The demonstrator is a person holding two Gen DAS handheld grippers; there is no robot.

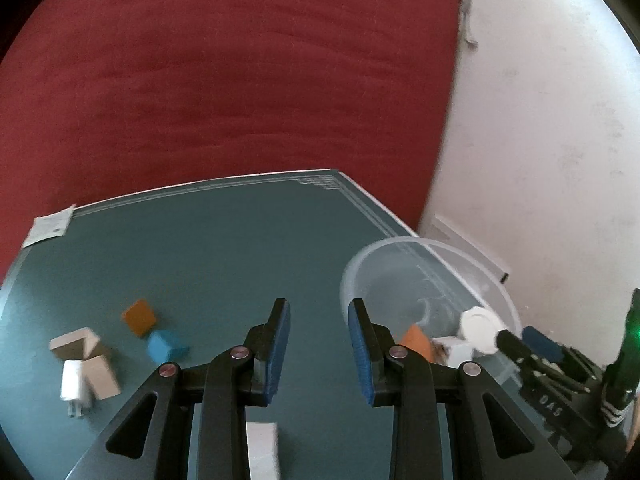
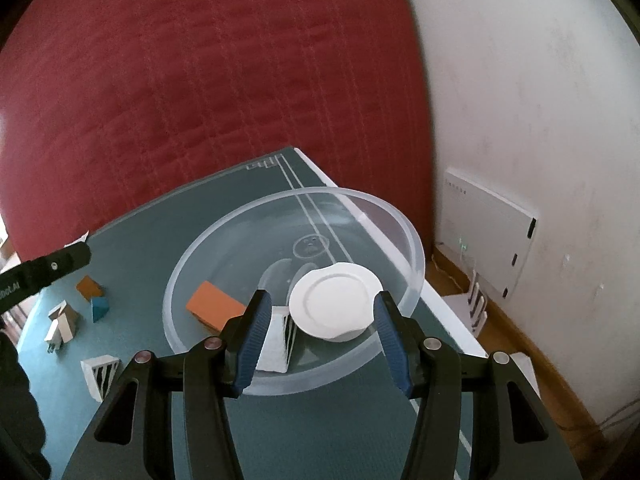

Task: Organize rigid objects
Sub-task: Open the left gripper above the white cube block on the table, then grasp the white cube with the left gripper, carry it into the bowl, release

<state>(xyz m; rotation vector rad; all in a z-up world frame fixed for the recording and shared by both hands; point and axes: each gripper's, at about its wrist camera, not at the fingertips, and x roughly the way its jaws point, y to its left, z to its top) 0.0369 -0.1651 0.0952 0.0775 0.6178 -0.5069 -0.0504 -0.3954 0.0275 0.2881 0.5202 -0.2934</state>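
A clear plastic bowl [image 2: 412, 240] stands on the teal mat [image 2: 340, 432]. In it lie an orange block [image 2: 214, 306] and a white striped wedge [image 2: 278, 340]. My right gripper [image 2: 322, 294] hangs over the bowl's near side with a white round lid [image 2: 336, 300] between its fingers. The right pad touches the lid's rim, and a gap shows at the left pad. My left gripper [image 1: 318, 304] is open over bare mat, holding nothing. Left of it lie an orange block [image 1: 138, 316], a blue block [image 1: 164, 346], wooden blocks [image 1: 80, 346] and a white charger plug [image 1: 74, 390].
A second striped wedge [image 2: 100, 372] lies on the mat near the left gripper. A red cushion [image 1: 240, 80] rises behind the table. The mat's right edge runs under the bowl; beyond it are a white wall, wooden floor and a white router [image 2: 492, 232].
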